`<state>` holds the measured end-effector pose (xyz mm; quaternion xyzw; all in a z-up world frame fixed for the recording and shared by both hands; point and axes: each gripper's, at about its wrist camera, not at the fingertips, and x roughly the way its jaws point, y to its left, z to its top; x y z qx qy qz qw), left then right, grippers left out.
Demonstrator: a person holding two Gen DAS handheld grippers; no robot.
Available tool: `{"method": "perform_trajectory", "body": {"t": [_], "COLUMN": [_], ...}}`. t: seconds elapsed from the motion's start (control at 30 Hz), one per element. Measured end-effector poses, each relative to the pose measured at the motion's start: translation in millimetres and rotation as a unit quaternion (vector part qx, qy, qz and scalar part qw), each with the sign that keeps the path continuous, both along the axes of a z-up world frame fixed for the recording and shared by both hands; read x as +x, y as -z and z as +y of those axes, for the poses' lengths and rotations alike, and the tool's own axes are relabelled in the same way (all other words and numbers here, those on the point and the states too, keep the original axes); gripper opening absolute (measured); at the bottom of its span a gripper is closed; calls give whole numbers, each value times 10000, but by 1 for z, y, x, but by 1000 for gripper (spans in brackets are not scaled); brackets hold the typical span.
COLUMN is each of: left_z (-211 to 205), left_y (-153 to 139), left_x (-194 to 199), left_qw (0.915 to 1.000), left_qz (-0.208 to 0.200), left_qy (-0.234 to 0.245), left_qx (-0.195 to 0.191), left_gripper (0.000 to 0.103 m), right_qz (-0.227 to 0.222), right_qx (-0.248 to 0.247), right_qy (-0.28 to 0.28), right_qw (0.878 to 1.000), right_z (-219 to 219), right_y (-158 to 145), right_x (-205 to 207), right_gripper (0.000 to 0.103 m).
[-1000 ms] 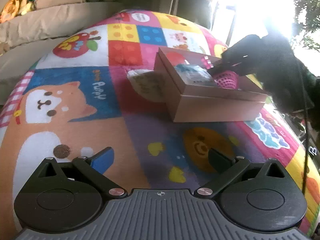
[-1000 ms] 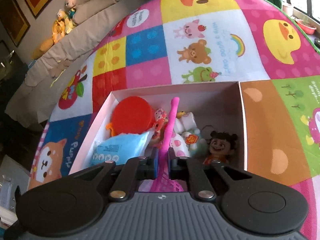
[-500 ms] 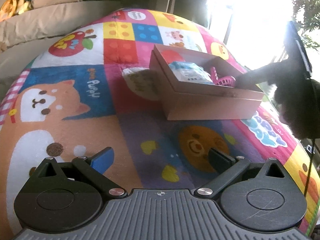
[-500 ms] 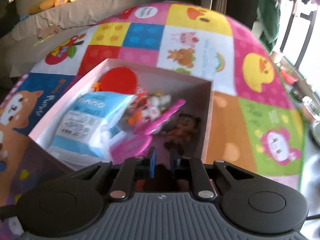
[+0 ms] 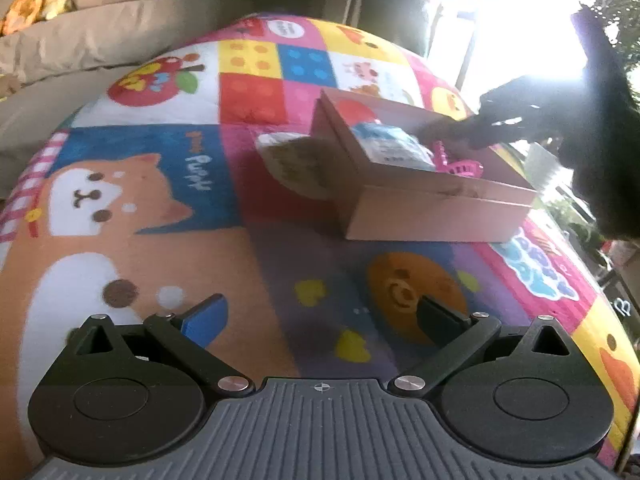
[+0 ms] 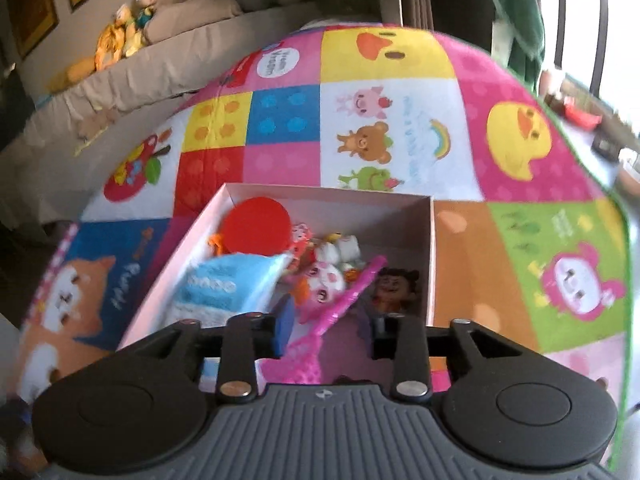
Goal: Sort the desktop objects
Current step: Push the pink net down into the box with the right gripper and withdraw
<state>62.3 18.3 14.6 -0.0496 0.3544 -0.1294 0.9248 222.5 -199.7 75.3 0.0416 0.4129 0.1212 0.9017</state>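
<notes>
Pink plastic, a small toy net, lies slanted in the open cardboard box directly ahead of and below the right gripper, its mesh head nearest the gripper and its handle angling away across the other toys. The jaws of this gripper are opening at this moment; the net's head sits in the gap between them, yet neither pad presses on it, so the net is let go and resting in the box. The step in hand appears to be the drop-off of one sorted item. Beyond the net, further from the gripper, lie a blue packet, a red disc and several small figurines (their details are blurred). The next move probably calls for lifting clear of the box without snagging the mesh, then finding another loose item on the colourful patchwork play mat. One candidate, a pale flat packet, lies on the mat touching the box's outer wall, ahead of the left gripper. That left gripper hovers low over the mat with its jaws spread wide and nothing between them.
</notes>
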Motion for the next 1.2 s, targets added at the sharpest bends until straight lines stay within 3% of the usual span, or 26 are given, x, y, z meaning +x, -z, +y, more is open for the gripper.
{"method": "perform_trajectory", "body": {"t": [0.13, 0.17, 0.23, 0.37, 0.57, 0.7, 0.83, 0.9, 0.97, 1.07, 1.13, 1.2], "left_z": [-4, -3, 1, 9, 7, 7, 8, 6, 3, -1, -3, -5], "left_y": [1, 1, 1, 4, 4, 4, 4, 4, 5, 3, 1, 0], "left_x": [-4, -5, -6, -1, -1, -1, 0, 0, -1, -4, -8, -11], "left_qw": [9999, 9999, 10000, 9999, 9999, 10000, 9999, 9999, 9999, 9999, 9998, 9995], "left_qz": [-5, -8, -1, 70, 74, 78, 84, 96, 108, 92, 13, -49], "left_qy": [127, 118, 62, -118, -52, -38, -71, -44, -5, 40, 49, 28], "left_qx": [22, 33, 37, 8, -45, -17, -43, -18, 11, 84, 200, 295], "left_gripper": [103, 103, 103, 103, 103, 103, 103, 103, 103, 103, 103, 103], "right_qz": [516, 494, 354, -300, -942, -622, -344, -195, -130, -352, -610, -893], "right_qx": [-94, -189, -128, 178, 989, 743, 537, 520, 280, 12, 130, 275], "right_qy": [426, 558, 367, -116, -543, -421, -657, -772, -719, -522, -471, -501], "right_qw": [9977, 9970, 9986, 9993, 9891, 9944, 9958, 9955, 9969, 9980, 9969, 9944], "right_z": [9, 11, 14, 11, -9, -11, -9, -9, -7, -9, -15, -19], "right_y": [25, 28, 25, 3, -29, -29, -16, -7, 4, 5, -5, -17], "right_x": [30, 32, 32, 14, 7, 15, 3, -5, -10, -27, -46, -72], "right_gripper": [33, 27, 15, 2, 2, 4, 4, 7, 19, 28, 28, 39]}}
